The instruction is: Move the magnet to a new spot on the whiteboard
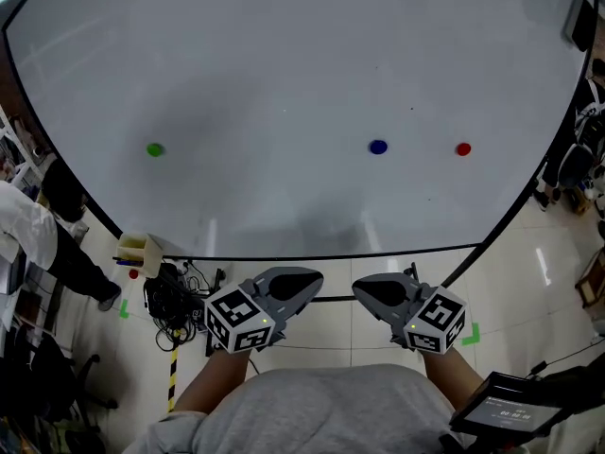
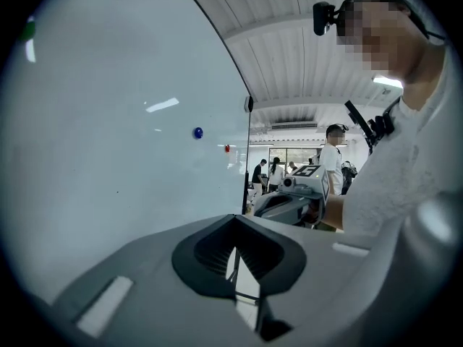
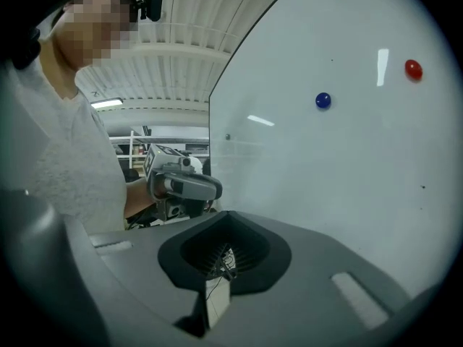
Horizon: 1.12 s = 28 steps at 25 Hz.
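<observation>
Magnets sat in a row on the whiteboard [image 1: 284, 64]: the green magnet [image 1: 155, 149] at the left, the blue magnet [image 1: 378, 147] and red magnet [image 1: 462, 148] toward the right. The left gripper [image 1: 295, 286] and right gripper [image 1: 374, 291] hung below the board's lower edge, well apart from them, each with its jaws pressed together on nothing

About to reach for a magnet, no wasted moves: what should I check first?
1. Magnets on whiteboard: ok; green magnet, blue magnet, red magnet all in view.
2. Target magnet chosen: cannot tell.
3. Jaws apart for grasping: not ok; left hand-held gripper and right hand-held gripper both shut, empty.
4. Grippers at the board: not ok; both low, below its bottom edge.
5. Free spot: ok; bare board between green and blue.
</observation>
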Tool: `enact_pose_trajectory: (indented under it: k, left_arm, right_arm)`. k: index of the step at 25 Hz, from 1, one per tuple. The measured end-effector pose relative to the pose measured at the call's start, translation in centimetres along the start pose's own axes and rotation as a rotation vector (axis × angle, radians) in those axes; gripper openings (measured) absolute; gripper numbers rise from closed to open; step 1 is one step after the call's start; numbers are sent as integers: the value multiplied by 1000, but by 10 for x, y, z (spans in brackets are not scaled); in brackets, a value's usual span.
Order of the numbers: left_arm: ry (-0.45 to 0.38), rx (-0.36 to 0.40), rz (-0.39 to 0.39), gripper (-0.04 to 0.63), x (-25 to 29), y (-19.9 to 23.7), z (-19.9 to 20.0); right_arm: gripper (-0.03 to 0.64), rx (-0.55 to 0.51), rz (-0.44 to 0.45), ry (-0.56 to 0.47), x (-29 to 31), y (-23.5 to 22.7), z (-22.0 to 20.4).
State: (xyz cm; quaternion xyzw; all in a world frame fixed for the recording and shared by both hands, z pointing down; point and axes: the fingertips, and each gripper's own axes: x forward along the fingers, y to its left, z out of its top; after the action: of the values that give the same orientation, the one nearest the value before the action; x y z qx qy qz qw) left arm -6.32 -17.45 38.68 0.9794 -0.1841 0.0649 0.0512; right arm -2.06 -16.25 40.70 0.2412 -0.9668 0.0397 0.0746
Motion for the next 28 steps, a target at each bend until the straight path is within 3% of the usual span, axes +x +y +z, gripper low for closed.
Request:
enact_pose_trajectory:
  k: [4,9,14,23,28]
  left_arm:
    - [-8,10,52,-20,4,-39,2]
    - [4,-45,104,-18,24,-94,-21]
    - [20,-25,95,-18,37,-140,-13]
    - [8,18,95,-19,19,-164,1]
    - [9,31,105,-18,15,-172,6]
  right_arm:
    - [5,-12,61,-29,-32,25,-2]
    - [5,-15,132,-75,-82,55,-8]
    - [5,10,121,-88,-124,70,-11]
    - [3,-45,63,-77,-131,87,-13]
    - [3,-50,96,-89,-130,98,-1]
